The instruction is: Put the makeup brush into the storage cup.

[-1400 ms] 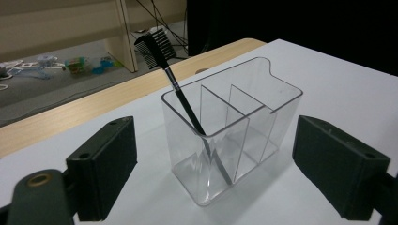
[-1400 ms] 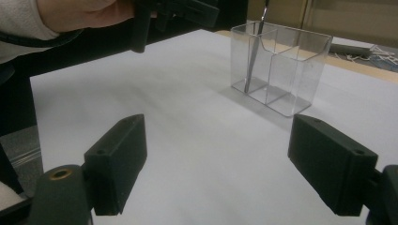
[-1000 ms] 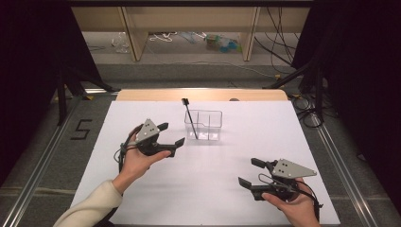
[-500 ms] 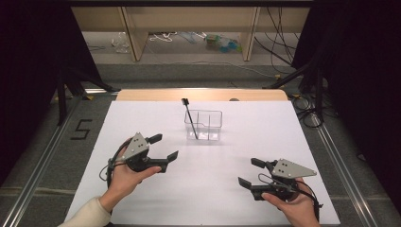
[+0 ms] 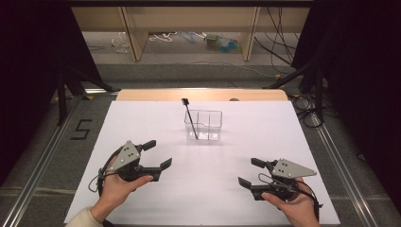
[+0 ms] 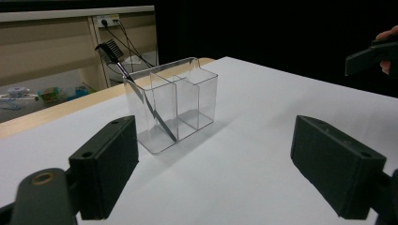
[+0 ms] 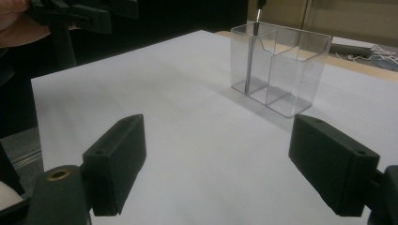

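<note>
Near the clear organizer (image 5: 203,125), where a brush (image 5: 190,118) leaned, both claws, left (image 5: 158,156) and right (image 5: 248,174), gaped empty; approaching the handle slowly seemed wise

White-topped table (image 5: 283,137) with pale wood far edge (image 5: 198,94), grey floor (image 5: 189,71) beyond, light wooden shelf unit (image 5: 132,28) at far wall, loose cables (image 5: 279,28) far right, black curtains (image 5: 28,56) both sides, floor number 5 (image 5: 80,128) left
</note>
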`<state>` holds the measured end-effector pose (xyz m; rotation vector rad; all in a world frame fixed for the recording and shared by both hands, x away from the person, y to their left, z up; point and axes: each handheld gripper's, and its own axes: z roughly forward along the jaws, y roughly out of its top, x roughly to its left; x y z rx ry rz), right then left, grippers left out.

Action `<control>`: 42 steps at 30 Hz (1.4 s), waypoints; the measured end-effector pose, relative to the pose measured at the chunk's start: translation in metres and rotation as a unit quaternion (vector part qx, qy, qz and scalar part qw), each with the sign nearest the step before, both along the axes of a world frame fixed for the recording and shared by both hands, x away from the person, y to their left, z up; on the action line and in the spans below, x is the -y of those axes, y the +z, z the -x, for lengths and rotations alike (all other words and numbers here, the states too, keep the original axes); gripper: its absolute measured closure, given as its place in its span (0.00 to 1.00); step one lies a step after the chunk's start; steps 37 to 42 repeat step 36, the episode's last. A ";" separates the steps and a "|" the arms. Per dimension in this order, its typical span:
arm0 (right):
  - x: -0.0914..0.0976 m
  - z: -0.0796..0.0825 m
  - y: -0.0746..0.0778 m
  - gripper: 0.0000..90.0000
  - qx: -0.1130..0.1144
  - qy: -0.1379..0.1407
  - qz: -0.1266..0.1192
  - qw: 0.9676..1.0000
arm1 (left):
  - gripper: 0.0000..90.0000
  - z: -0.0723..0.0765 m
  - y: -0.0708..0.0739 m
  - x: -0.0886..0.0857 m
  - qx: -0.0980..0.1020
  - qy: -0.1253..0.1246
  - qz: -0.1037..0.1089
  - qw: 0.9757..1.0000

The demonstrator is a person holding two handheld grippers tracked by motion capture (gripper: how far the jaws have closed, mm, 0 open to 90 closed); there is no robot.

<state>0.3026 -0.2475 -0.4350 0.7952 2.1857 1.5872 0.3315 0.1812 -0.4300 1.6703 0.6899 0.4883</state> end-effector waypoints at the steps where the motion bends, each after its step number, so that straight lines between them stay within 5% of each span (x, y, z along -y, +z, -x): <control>1: 0.000 0.002 0.000 0.23 -0.015 -0.001 -0.001 1.000 | 0.17 0.001 0.000 -0.001 0.001 0.000 0.000 1.000; 5: -0.001 -0.001 -0.001 0.23 -0.002 0.004 -0.005 1.000 | 0.17 0.006 -0.001 -0.007 0.004 0.003 0.005 1.000; 13: 0.001 0.002 0.001 0.23 -0.024 0.000 0.010 1.000 | 0.17 0.017 -0.003 -0.016 -0.002 0.010 0.023 1.000; 20: -0.001 -0.001 -0.001 0.23 -0.006 0.000 -0.001 1.000 | 0.17 0.024 -0.003 -0.023 0.000 0.016 0.032 0.999; 29: 0.000 -0.001 -0.001 0.23 -0.005 0.000 0.002 1.000 | 0.17 0.024 -0.004 -0.023 0.000 0.018 0.022 1.000; 31: 0.001 0.001 0.000 0.23 -0.024 -0.002 0.009 1.000 | 0.17 0.024 -0.004 -0.023 -0.004 0.019 0.023 1.000; 42: 0.001 -0.002 -0.002 0.23 -0.011 0.001 0.001 1.000 | 0.17 0.023 -0.005 -0.022 -0.004 0.019 0.019 1.000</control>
